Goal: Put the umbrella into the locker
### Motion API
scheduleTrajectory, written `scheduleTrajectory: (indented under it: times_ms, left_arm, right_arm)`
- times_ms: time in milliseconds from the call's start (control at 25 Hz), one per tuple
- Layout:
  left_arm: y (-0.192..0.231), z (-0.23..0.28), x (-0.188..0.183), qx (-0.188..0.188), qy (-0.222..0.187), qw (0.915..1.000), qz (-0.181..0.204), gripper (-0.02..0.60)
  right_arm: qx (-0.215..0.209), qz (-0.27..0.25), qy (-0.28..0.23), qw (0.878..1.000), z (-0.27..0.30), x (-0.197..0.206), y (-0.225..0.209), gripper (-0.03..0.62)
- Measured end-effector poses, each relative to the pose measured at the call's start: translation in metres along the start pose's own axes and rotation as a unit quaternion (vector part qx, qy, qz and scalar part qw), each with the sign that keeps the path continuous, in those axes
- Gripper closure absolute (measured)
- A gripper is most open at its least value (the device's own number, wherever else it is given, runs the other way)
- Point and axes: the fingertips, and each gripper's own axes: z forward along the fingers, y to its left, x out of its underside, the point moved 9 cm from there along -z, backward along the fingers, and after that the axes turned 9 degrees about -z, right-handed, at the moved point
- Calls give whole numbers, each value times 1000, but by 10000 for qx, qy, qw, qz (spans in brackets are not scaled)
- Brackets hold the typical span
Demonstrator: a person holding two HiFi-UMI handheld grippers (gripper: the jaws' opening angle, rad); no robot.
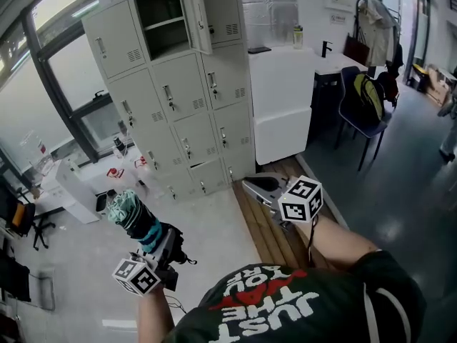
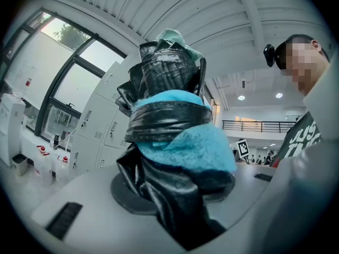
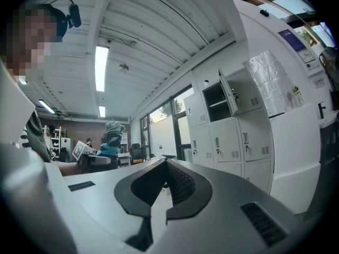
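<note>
A folded umbrella (image 1: 133, 217) in teal and black fabric stands up out of my left gripper (image 1: 158, 241), which is shut on its lower part. In the left gripper view the umbrella (image 2: 170, 115) fills the middle and hides the jaws. The grey locker bank (image 1: 175, 98) stands ahead, apart from both grippers. Its top compartment (image 1: 164, 21) has its door swung open, with a shelf inside. My right gripper (image 1: 258, 189) hovers level to the right with its jaws together and nothing in them. From the right gripper view the open compartment (image 3: 219, 102) shows at upper right and the umbrella (image 3: 112, 135) far left.
A white counter (image 1: 285, 98) stands right of the lockers, with a blue chair (image 1: 364, 106) and a backpack beyond. Low white tables (image 1: 78, 184) with bottles and small items sit left of the lockers under the windows. A wooden strip (image 1: 268, 227) runs along the floor below my right gripper.
</note>
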Motion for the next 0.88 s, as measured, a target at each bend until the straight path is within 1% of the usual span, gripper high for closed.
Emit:
scheduleTrajectory:
  times_ms: [160,280,360,480,600,720,880]
  left_arm:
    - [15,10,1,14,9,10000,36,397]
    - [37,22,-3,27,47,10000,-28,397]
    - [59,33,-9,97,68,9999,-41,397]
    - [99,51,-23,209,94,9997,-58,397]
    - [148,73,-43,369,118,9993,-3,397]
    - [201,95,-72,557,163,9983,-3,397]
    - [266,125,-116,760,300,9966,99,397]
  right_arm:
    - [-30,45,49,10000,15,8,-12,562]
    - [-44,58,116,9999,38,12,-22,562]
    - [-28,60,170,9998,58,15,-30,562]
    - [70,66,202,9997,95,20,-46,562]
    - [213,86,227,9995,143,25,-65,562]
    - [278,99,258,9992,199,23,-80,562]
    - [467,57,136,9988,268,8,-105,562]
